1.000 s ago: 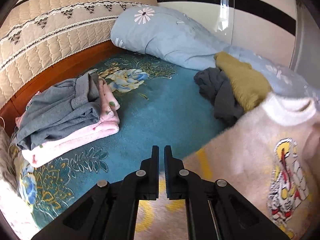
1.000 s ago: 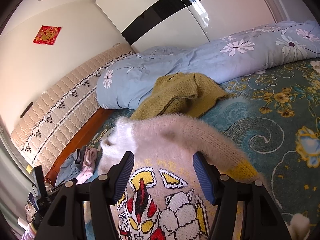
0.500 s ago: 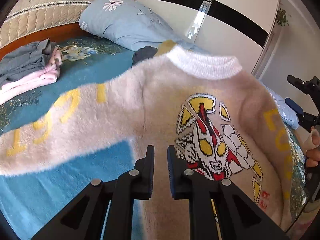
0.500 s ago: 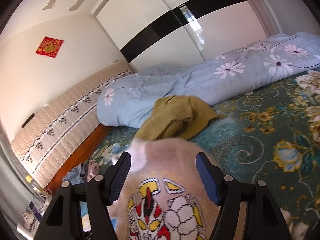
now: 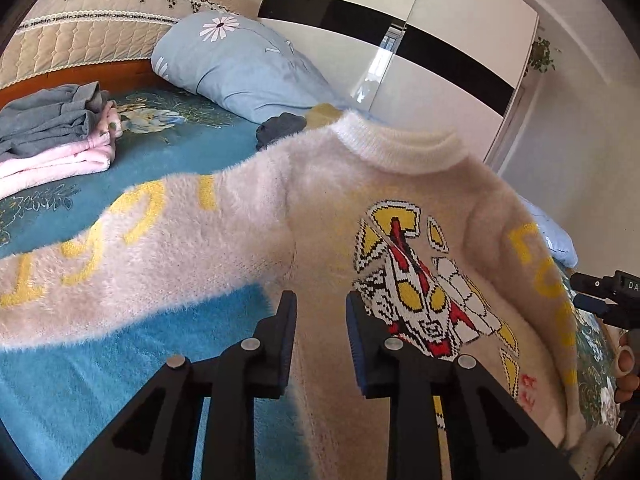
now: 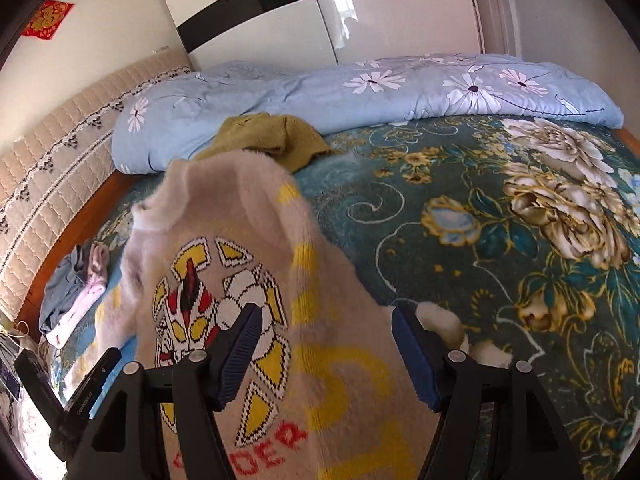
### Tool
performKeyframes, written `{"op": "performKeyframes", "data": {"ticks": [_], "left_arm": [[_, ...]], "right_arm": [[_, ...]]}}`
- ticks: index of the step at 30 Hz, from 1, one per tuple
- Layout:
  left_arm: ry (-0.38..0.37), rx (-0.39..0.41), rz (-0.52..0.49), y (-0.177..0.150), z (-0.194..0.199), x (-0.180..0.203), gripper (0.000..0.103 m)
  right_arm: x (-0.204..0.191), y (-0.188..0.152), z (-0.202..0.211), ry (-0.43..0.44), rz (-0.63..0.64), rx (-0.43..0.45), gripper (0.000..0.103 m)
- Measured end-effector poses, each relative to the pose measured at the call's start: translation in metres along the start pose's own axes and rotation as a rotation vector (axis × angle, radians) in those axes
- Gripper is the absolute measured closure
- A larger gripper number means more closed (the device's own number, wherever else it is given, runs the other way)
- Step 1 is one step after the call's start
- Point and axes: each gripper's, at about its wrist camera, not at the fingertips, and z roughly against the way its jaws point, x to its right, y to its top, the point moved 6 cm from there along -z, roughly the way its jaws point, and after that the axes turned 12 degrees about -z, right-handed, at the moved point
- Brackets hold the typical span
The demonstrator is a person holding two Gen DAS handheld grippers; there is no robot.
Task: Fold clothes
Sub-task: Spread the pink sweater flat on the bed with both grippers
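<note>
A fluffy beige sweater (image 5: 328,216) with a cartoon hero print and yellow letters lies spread face up on the bed, one sleeve stretched out to the left. It also fills the lower left of the right wrist view (image 6: 240,280). My left gripper (image 5: 320,312) is open, its jaws a small gap apart over the sweater's lower body, holding nothing. My right gripper (image 6: 326,344) is open wide over the sweater's right side, near the sleeve cuff (image 6: 440,320), and shows at the right edge of the left wrist view (image 5: 608,296).
A stack of grey and pink clothes (image 5: 60,140) lies at the left near the headboard (image 5: 80,32). A mustard sweater (image 6: 272,136) and a dark garment (image 5: 280,128) lie by the light blue floral duvet (image 6: 360,92). The floral bedspread (image 6: 520,220) stretches to the right.
My left gripper's jaws have opened from nearly shut to a small gap. The sweater has settled spread out on the bed. My right gripper has tilted down over the sweater's right side.
</note>
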Motion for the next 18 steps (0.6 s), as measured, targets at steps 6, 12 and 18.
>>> {"op": "performKeyframes", "data": {"ticks": [6,12,18], "left_arm": [[-0.024,0.016,0.016,-0.001,0.002,-0.006,0.077],[-0.047,0.03,0.034,-0.003,0.004,-0.011,0.076],[-0.065,0.019,0.065,-0.004,0.001,-0.014,0.072]], "right_arm": [[0.0,-0.023,-0.015,-0.056,-0.016,-0.048,0.034],[0.004,-0.039,-0.022,-0.158,0.034,-0.041,0.093],[0.005,0.02,-0.012,-0.285,0.077,0.09,0.093]]}}
